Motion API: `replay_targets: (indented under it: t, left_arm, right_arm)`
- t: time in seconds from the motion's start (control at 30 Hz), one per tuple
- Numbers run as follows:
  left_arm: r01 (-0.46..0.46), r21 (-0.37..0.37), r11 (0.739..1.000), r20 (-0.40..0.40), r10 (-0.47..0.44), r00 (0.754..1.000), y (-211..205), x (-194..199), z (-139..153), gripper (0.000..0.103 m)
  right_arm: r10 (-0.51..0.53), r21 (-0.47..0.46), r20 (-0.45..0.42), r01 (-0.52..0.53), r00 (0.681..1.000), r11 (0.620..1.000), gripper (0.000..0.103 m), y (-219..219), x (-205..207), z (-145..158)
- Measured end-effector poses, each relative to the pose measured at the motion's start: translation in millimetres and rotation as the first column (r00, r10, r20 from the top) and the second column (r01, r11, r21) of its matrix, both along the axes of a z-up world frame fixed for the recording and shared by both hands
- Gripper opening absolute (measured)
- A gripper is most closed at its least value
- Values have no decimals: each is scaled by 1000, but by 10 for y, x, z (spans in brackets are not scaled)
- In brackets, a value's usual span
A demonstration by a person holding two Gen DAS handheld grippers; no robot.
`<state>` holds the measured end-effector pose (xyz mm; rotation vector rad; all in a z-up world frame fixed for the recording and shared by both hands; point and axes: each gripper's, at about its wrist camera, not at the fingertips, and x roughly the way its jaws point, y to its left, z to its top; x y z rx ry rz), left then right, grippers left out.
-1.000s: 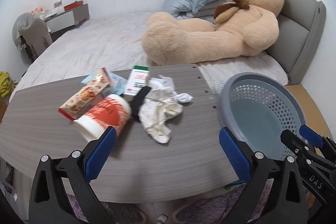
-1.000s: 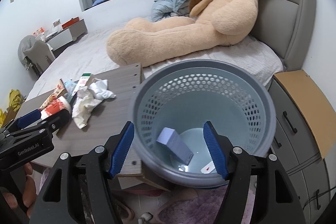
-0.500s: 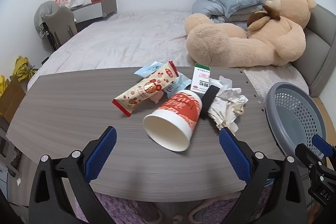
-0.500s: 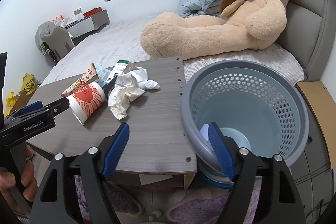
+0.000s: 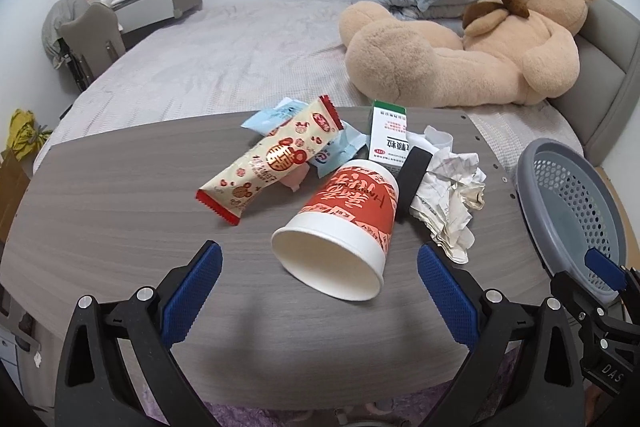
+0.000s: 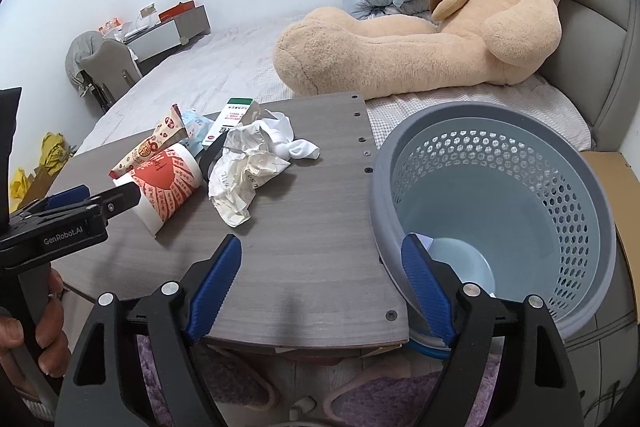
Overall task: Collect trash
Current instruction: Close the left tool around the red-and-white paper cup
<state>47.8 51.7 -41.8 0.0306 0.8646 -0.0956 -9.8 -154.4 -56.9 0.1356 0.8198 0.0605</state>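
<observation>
A red and white paper cup [image 5: 348,211] lies on its side on the grey table [image 5: 100,207], its mouth just ahead of my open left gripper [image 5: 319,265]. Behind the cup lie a cream snack wrapper [image 5: 272,163], light blue packets [image 5: 336,151], a green and white box [image 5: 390,139], a black strip [image 5: 414,179] and crumpled paper [image 5: 452,199]. My right gripper [image 6: 322,251] hangs open and holds nothing over the table's near right corner [image 6: 312,219], beside the grey perforated basket [image 6: 384,187]. A pale box [image 6: 422,241] peeks out at the basket's bottom.
A bed with a large teddy bear [image 5: 480,47] and pillows lies beyond the table. A white cloth [image 6: 288,139] rests by the crumpled paper [image 6: 244,171]. A hand [image 6: 24,343] holds the left gripper [image 6: 92,203]. A cardboard sheet [image 6: 616,179] sits right of the basket; slippers lie below the table.
Both grippers have shifted left. The left one went from the basket's side to face the cup. The right one left the basket's mouth for the table corner, and its jaws widened.
</observation>
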Motion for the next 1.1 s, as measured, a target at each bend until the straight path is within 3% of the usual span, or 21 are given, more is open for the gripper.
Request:
replay_targets:
  t: [0.6, 0.7, 0.8, 1.1]
  left_arm:
    - [59, 32, 998, -90, -56, 994, -166, 362, -337, 96]
    - [62, 38, 997, -77, -59, 995, -181, 368, -338, 95]
    - [67, 46, 997, -72, -63, 995, -196, 367, -332, 79]
    - [39, 26, 999, -16, -38, 999, -143, 218, -189, 79]
  right_arm:
    - [-7, 44, -41, 9, 999, 999, 79, -93, 167, -181]
    - [-6, 46, -41, 8, 999, 999, 79, -94, 169, -176]
    - [-7, 49, -39, 9, 999, 999, 79, -103, 159, -166]
    - [-4, 44, -19, 5, 1000, 999, 79, -65, 121, -97]
